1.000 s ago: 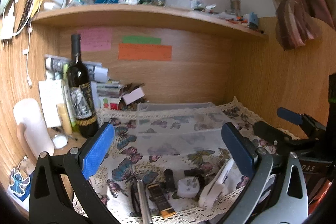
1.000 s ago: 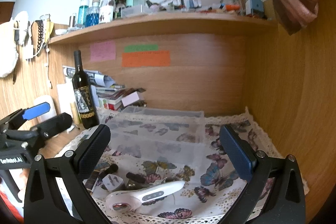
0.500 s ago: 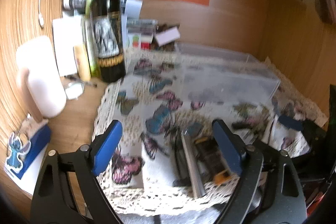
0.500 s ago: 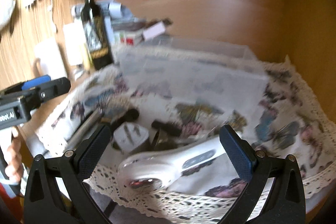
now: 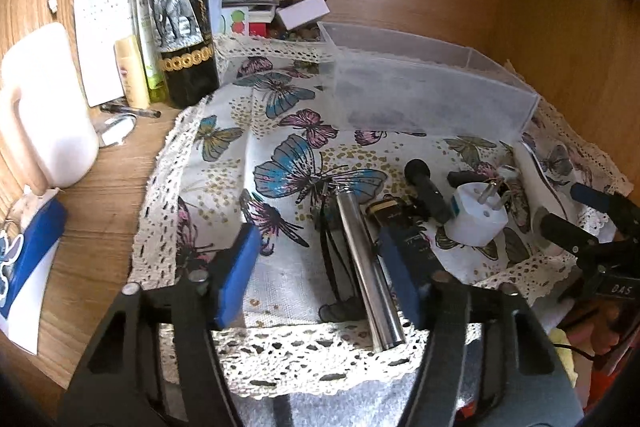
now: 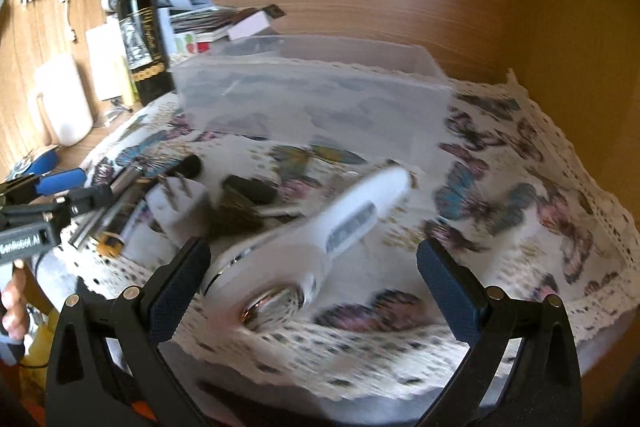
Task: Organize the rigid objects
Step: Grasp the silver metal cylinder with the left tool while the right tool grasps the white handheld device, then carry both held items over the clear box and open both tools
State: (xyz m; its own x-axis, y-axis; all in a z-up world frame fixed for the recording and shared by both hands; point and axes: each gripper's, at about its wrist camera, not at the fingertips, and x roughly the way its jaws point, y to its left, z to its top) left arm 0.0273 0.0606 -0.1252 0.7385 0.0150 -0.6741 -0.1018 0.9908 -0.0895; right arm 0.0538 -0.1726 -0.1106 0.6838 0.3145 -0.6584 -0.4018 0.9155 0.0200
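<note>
Several small objects lie on a butterfly cloth (image 5: 224,163): a silver metal tube (image 5: 366,267), a black and gold lighter-like piece (image 5: 400,227), a black marker (image 5: 426,189), a white plug adapter (image 5: 476,215) and a white handheld device (image 6: 320,227). A clear plastic box (image 5: 420,83) stands behind them, also in the right wrist view (image 6: 312,95). My left gripper (image 5: 320,275) is open, its jaws either side of the silver tube. My right gripper (image 6: 312,283) is open, low over the white device's round head.
A dark wine bottle (image 5: 180,11) stands at the back left with tubes, papers and small boxes. A white jug (image 5: 40,107) stands on the wooden desk at the left. A blue item (image 5: 28,251) lies near the desk's front edge. Wooden walls close the back and right.
Both grippers have tilted down and come closer to the objects. The left one now straddles the silver tube; the right one is nearer the white device.
</note>
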